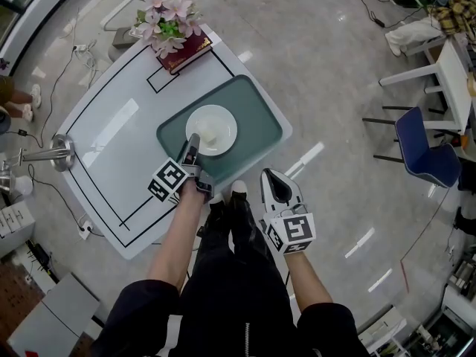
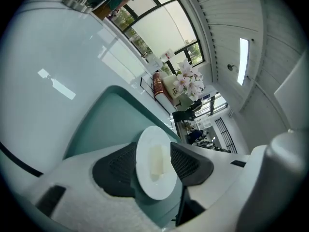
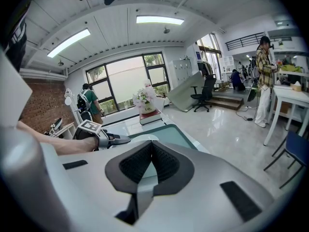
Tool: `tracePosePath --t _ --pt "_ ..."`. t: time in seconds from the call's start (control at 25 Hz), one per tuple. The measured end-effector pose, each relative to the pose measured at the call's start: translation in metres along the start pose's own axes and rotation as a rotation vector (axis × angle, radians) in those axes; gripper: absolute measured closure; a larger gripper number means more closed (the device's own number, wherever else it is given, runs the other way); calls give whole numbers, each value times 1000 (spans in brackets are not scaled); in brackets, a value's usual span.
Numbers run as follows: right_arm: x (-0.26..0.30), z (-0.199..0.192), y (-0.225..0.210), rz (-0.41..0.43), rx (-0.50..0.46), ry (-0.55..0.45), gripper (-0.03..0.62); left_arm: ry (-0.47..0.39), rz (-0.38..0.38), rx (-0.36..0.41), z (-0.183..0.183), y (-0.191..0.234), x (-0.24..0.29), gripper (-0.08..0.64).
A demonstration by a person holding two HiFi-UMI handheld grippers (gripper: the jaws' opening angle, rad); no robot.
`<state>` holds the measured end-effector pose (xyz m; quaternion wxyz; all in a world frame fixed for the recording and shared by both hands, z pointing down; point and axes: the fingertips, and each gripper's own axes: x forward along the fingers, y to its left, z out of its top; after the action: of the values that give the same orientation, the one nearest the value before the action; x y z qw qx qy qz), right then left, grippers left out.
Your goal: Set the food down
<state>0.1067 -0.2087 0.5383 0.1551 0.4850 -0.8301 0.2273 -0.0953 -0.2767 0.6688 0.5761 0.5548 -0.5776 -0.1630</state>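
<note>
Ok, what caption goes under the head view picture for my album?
Open left claw at the rim of a white plate with food on a green tray.

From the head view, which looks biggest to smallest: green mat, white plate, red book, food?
1. The green mat, largest.
2. The white plate and red book look about alike; flowers cover part of the book.
3. The food, smallest.

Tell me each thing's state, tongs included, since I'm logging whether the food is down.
Left tongs: open, either side of the plate's rim.
Right tongs: shut, empty.
Plate: flat on the tray.
Food: lying on the plate.
Tray: flat on the table.
Book: closed, flowers on top.
</note>
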Motion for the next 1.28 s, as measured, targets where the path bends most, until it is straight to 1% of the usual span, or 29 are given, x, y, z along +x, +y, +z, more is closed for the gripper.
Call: tracePosePath --t 0.08,0.24,0.36,0.48,0.56,0.6,0.76,0.88,1.08,1.28 --pt "0 0 0 2 0 -1 583 -12 23 36 4 0 -1 341" --pt "-1 1 2 9 -3 -5 583 -61 39 74 15 -3 -9 341" --pt "0 4 7 23 -12 -9 583 -87 28 91 22 -8 -17 341" --pt "2 7 16 45 -27 -16 583 -117 5 138 30 -16 -31 345" --pt "3 10 25 58 -39 -21 583 -128 -10 190 35 -21 -43 365" --pt "3 11 30 65 -45 -25 583 -133 -18 220 37 -24 -50 387" --pt "2 17 53 94 -72 -47 583 -160 -65 349 48 -42 -81 532" --pt "-4 19 71 111 -90 -60 583 -163 -111 443 50 -56 -105 554" --pt "-17 29 100 137 -111 -84 583 -155 -168 608 47 -82 -147 555" --pt "-30 43 124 152 -127 -115 583 -140 -219 778 36 -106 -185 554"
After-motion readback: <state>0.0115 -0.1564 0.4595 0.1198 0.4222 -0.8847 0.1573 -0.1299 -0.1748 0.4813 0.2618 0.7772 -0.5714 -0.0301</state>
